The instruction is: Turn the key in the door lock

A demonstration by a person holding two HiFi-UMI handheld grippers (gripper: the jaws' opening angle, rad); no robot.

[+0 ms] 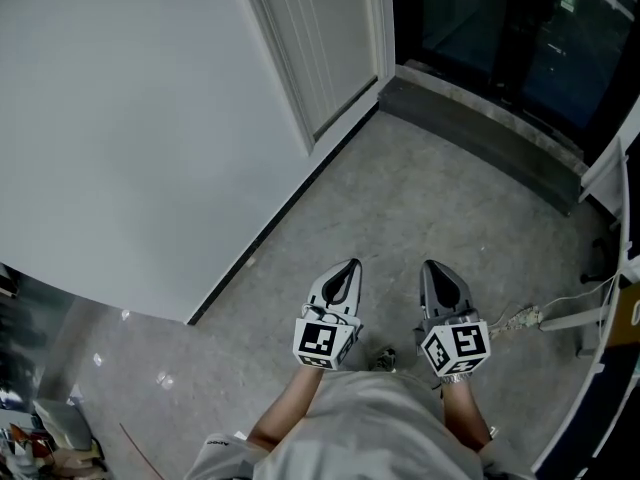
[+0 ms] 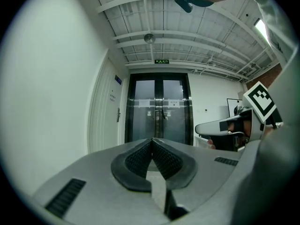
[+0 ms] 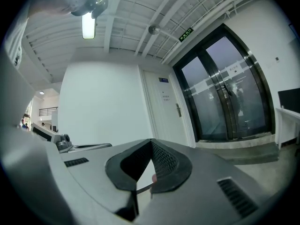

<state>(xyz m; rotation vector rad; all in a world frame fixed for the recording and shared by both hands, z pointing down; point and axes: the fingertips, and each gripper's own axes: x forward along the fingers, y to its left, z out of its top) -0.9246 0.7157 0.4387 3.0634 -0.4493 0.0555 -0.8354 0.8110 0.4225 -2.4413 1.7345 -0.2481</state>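
Observation:
I hold both grippers side by side, pointing level toward a white door [image 1: 318, 40] set in the white wall. In the head view the left gripper [image 1: 353, 265] and the right gripper [image 1: 430, 266] hang over the grey floor, well short of the door. Each has its jaws pressed together at the tips with nothing between them. The door's handle and lock [image 3: 178, 110] look small and distant over the shut right gripper [image 3: 151, 142]. They also show far off at the left [image 2: 118, 115] past the shut left gripper [image 2: 152, 140]. No key is visible.
Dark glass double doors [image 2: 159, 108] stand straight ahead behind a raised grey threshold [image 1: 480, 118]. A plain white wall [image 1: 130, 128] runs along the left. White furniture [image 1: 610, 178] and a cable [image 1: 560, 303] lie at the right. The right gripper's marker cube [image 2: 259, 101] shows beside the left one.

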